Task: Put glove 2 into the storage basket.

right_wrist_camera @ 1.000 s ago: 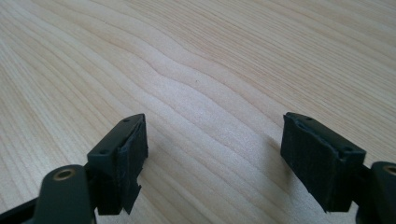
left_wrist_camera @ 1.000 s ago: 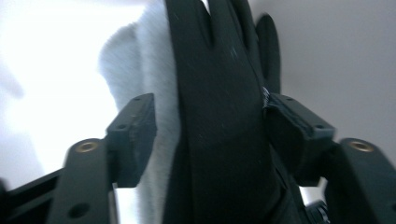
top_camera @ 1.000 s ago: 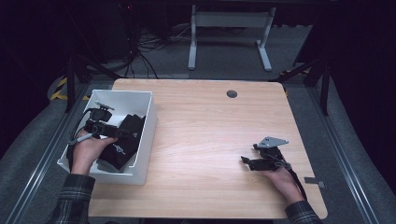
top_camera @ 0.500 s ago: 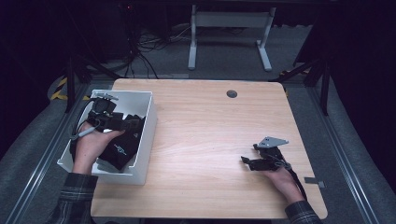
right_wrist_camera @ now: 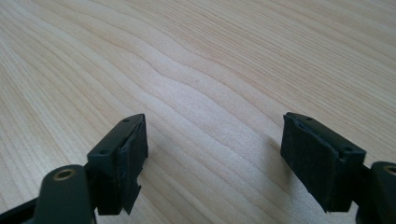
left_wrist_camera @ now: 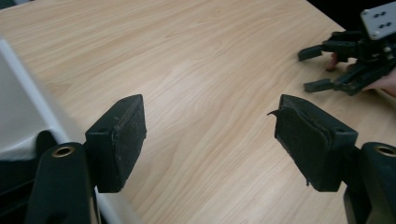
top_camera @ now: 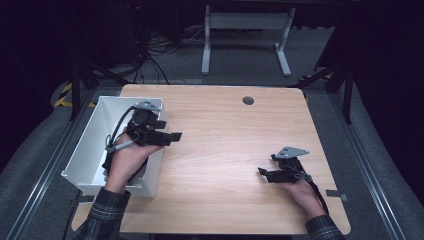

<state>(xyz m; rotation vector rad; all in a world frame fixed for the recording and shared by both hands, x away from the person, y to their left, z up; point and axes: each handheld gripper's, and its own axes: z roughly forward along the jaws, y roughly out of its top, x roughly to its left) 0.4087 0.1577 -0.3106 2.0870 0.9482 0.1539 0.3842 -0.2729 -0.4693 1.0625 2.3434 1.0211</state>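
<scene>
grey desk frame (top_camera: 246, 31) behind wooden table (top_camera: 225, 130).

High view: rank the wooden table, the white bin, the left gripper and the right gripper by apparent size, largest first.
1. Wooden table, by far the largest.
2. White bin.
3. Left gripper and right gripper: they look about alike, and hands hide part of each, so I won't rank one above the other.

Both forearms wear dark plaid flannel sleeves (top_camera: 107, 212). Each of the 2 black two-jaw grippers (top_camera: 172, 136) carries a grey three-cornered plate (top_camera: 292, 151) with screw holes. A grey cable (top_camera: 118, 127) trails from the left one.
</scene>
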